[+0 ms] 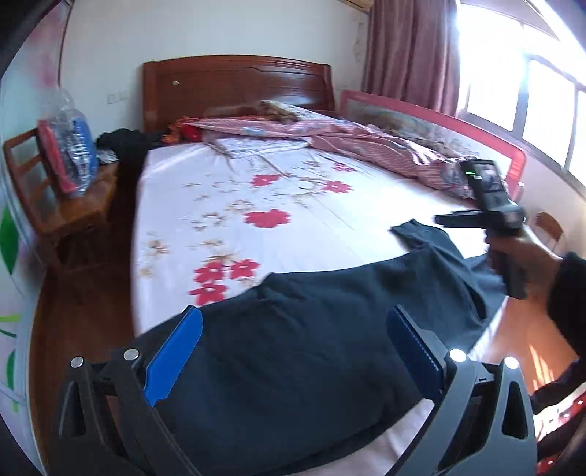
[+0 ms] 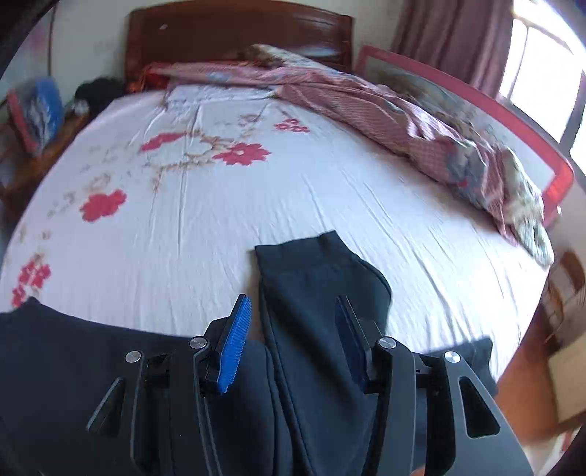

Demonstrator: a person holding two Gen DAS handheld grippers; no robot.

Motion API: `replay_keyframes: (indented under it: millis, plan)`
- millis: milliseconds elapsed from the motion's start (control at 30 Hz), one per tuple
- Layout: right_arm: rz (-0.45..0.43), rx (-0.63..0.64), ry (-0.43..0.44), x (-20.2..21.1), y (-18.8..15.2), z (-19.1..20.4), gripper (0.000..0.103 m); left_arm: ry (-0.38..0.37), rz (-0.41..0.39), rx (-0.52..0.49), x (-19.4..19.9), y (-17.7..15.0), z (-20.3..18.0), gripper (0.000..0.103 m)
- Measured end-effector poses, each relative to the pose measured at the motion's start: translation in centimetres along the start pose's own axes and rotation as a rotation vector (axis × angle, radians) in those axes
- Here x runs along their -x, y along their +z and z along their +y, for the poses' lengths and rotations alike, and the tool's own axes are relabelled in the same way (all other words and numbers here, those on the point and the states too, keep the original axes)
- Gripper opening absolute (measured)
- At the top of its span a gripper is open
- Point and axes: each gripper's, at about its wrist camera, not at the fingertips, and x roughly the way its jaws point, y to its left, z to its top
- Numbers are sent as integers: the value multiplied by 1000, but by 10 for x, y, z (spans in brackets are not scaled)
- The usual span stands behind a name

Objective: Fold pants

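Pants, dark navy, lie across the near edge of the bed on its flowered sheet. From my left wrist camera I see the left gripper spread wide above the cloth, its blue pads clear of it and nothing between them. Off to the right a hand in a dark sleeve holds the right gripper over a leg end (its fingertips are blurred here). From my right wrist camera the pants show one leg folded up toward the headboard, and the right gripper hangs over it, half spread, pads apart and gripping nothing. A pink quilt is bunched along the far right side.
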Motion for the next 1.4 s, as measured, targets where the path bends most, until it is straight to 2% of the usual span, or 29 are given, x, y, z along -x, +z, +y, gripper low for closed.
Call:
replay_keyframes:
  millis: [67,133,267,333,433,467,533,633,700,867,1000,1133,1200,1333,1400]
  plan:
    - [73,72,10,-34,11,20,47,-48,27,16,-8,1,-20,101]
    - [110,120,-7,-55,10,34,47,-106,58,29,-13,-5,-36,101]
    - [168,202,-113,-87,6,48,47,-133,101,12,-18,-21,-51,101]
    - [188,155,-118,-96,5,38,47,-133,121,9,-22,-25,-46,101]
    - [206,65,-69,-100,8,24,48,-133,154,34,-29,-28,-35,101]
    - [208,53,-65,-101,9,22,44,-131,163,50,-33,-28,-31,101]
    - [220,16,-35,-104,9,15,27,-148,201,90,-41,-30,-26,101]
    - [200,-43,19,-95,11,8,18,-151,217,111,-43,-31,-26,101]
    - [143,-97,24,-76,15,-2,13,-148,216,94,-41,-30,-30,101]
    - [-24,-366,138,-2,9,-88,13,-136,209,41,-34,-24,-43,101]
    - [-163,-586,206,60,-31,-177,13,-136,218,3,-34,-24,-57,101]
    - [-227,-796,216,83,-96,-257,13,-150,240,-46,-37,-26,-77,101]
    - [-242,-911,237,73,-138,-287,13,-156,243,-82,-36,-25,-89,101]
    - [-141,-1090,191,24,-223,-317,13,-141,230,-144,-33,-22,-106,101]
    - [-107,-1174,206,-4,-260,-321,13,-133,239,-161,-34,-21,-109,101]
